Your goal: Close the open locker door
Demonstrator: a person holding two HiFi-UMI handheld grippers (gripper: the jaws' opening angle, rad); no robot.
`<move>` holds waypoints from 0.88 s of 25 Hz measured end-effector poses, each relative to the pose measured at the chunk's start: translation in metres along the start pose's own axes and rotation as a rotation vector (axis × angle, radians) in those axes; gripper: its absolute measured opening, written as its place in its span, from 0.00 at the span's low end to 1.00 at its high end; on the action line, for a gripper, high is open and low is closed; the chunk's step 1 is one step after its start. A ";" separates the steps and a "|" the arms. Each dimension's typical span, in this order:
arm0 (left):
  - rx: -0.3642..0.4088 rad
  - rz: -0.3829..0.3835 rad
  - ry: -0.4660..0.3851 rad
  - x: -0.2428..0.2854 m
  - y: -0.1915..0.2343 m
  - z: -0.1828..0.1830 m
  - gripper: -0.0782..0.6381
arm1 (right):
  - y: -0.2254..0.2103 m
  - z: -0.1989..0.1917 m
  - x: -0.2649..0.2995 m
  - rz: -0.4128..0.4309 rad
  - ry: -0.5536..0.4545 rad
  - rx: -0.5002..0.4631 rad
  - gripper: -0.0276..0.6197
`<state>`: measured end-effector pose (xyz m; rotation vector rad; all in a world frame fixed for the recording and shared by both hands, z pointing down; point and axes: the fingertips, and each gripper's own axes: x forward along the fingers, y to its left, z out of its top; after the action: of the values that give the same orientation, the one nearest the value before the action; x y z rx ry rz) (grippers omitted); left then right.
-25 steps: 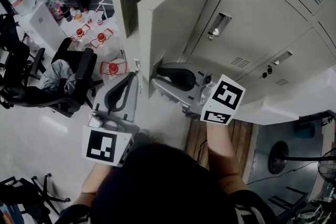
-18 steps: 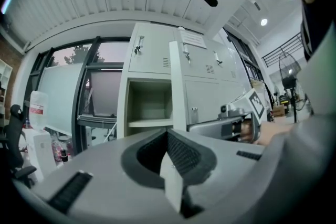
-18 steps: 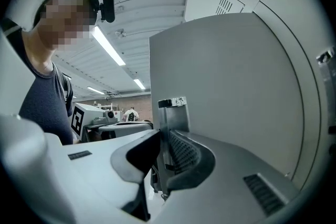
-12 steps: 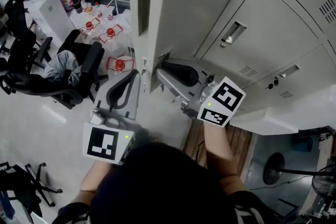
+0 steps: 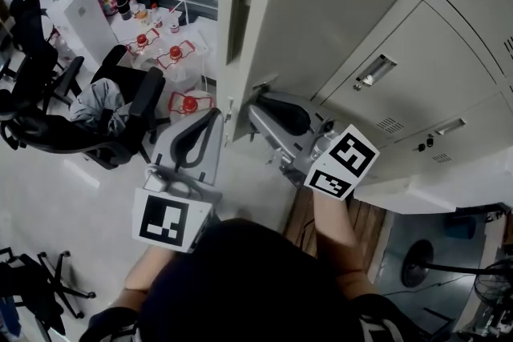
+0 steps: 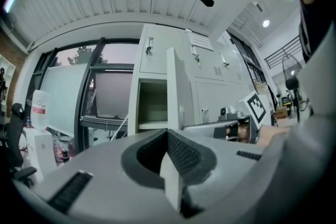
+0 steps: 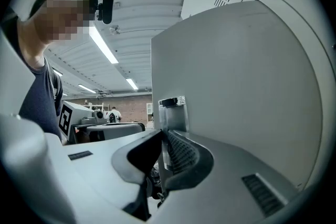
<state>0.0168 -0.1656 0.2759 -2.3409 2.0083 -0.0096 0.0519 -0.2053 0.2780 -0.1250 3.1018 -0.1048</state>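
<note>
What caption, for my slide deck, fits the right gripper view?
The right gripper clamps its jaws on the free edge of the open locker door, beside its latch.

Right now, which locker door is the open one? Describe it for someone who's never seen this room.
In the head view a bank of beige metal lockers fills the upper right. At its left end one door stands swung outward, its free edge between the right gripper's jaws. Neighbouring doors lie flush, handles and vents showing.
</note>
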 end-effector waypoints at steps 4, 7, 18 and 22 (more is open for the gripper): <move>-0.005 -0.052 -0.003 0.014 0.016 0.005 0.11 | -0.007 0.000 0.014 -0.049 0.022 -0.020 0.12; 0.011 -0.086 -0.008 0.024 0.028 0.008 0.11 | -0.016 0.002 0.025 -0.075 0.011 -0.017 0.12; 0.006 -0.200 -0.006 0.055 0.060 -0.002 0.11 | -0.042 0.002 0.054 -0.179 -0.015 -0.015 0.11; 0.011 -0.249 -0.007 0.067 0.064 -0.004 0.11 | -0.050 0.004 0.059 -0.221 -0.027 -0.019 0.11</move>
<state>-0.0365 -0.2414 0.2743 -2.5624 1.6961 -0.0227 -0.0024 -0.2601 0.2756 -0.4650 3.0510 -0.0781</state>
